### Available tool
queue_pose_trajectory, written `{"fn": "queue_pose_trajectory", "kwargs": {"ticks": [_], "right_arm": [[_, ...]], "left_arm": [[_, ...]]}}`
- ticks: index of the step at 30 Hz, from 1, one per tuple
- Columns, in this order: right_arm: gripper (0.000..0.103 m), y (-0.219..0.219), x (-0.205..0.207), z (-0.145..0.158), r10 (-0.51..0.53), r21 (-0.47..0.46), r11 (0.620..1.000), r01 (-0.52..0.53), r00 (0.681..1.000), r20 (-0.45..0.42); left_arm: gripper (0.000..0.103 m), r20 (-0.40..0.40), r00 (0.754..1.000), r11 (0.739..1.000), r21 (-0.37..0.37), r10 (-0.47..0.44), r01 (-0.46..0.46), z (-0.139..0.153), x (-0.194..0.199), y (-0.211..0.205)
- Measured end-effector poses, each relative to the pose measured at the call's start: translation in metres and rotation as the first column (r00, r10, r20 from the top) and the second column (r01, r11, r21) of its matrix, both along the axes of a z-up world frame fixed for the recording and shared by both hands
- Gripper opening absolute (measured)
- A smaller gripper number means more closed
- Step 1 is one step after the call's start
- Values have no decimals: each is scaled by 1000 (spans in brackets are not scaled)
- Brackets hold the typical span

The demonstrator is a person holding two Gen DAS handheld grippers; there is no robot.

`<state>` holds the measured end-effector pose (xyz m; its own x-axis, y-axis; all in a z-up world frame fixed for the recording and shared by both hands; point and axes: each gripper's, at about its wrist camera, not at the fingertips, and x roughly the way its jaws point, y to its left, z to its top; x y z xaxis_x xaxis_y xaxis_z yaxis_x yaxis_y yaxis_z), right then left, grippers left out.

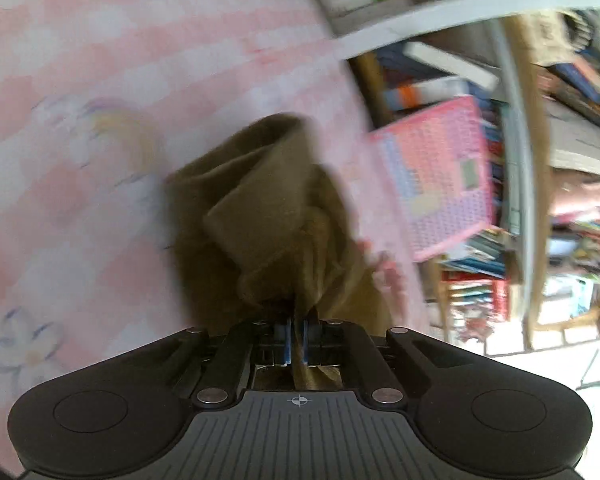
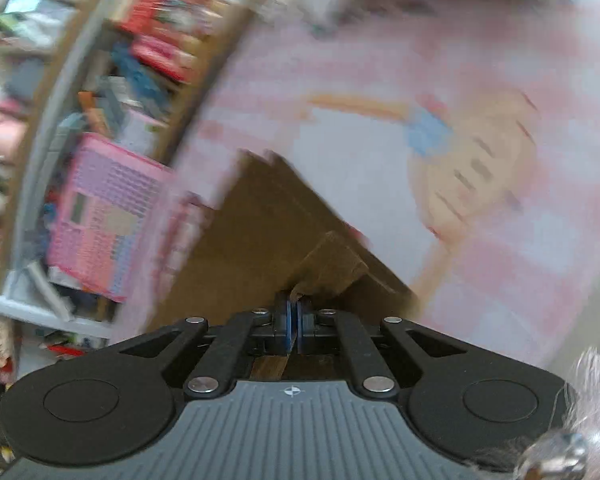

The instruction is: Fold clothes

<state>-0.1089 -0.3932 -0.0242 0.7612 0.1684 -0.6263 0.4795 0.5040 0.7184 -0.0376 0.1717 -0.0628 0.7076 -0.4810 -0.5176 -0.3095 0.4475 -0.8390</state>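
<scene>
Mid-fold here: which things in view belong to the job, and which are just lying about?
Job:
brown garment
left gripper, shut on it
right gripper, shut on it
pink checked bedspread underneath

Lying about:
pink toy laptop
bookshelf with books

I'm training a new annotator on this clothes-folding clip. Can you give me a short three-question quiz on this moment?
1. True or false: the left gripper has its jaws shut on the olive-brown garment.
2. What does the right gripper hold: A) a pink toy laptop, B) the olive-brown garment, C) nothing?
3. Fill in: the garment hangs over a pink checked ____.

Key: 1 true; 2 B; 3 blanket.
</scene>
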Motion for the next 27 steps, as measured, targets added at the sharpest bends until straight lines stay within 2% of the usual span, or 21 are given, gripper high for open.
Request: {"fn": "queue_pose_trajectory", "kwargs": {"ticks": [2,10,12,14,15,16,18,20,22,24,27], "right_arm": [[3,-1,3,23,18,-37,999,-15,996,82],[3,-5,-31,-13,-70,61,995,73,996,-57],[5,-1,-33,-29,-73,40,996,78,989,-131],[9,4,-34,-29,-80,30,996,85,988,-131],[14,5,-33,-25,-76,10,997,78,988,-132],[23,5,-33,-21,-74,-11,997,73,989,-131],[33,6,-37,-11,-91,-71,994,82,988,-122],[35,10,-41,-5,-109,-159,983,89,986,-123],[36,15,-43,-3,-104,-257,964,65,984,-142],[36,21,-38,-7,-90,-331,943,25,979,-183],[36,26,-32,-12,-64,-360,933,-11,979,-196]], "left_arm": [[4,1,1000,1000,11,-13,13,1,0,1],[4,3,998,997,53,-63,63,5,-2,4],[5,-45,998,997,63,-44,47,-10,-9,4],[14,-61,998,998,53,-21,24,-15,-14,6],[17,-64,998,999,46,-10,13,-16,-17,7],[23,-63,998,999,50,-2,5,-15,-19,9],[34,-54,999,998,69,8,-4,-9,-26,13],[49,-32,999,996,78,42,-39,-6,-36,20],[59,-23,996,993,81,92,-90,-5,-41,28],[61,-42,994,991,84,105,-101,-10,-38,31],[65,-47,992,990,86,113,-108,-16,-31,31]]}}
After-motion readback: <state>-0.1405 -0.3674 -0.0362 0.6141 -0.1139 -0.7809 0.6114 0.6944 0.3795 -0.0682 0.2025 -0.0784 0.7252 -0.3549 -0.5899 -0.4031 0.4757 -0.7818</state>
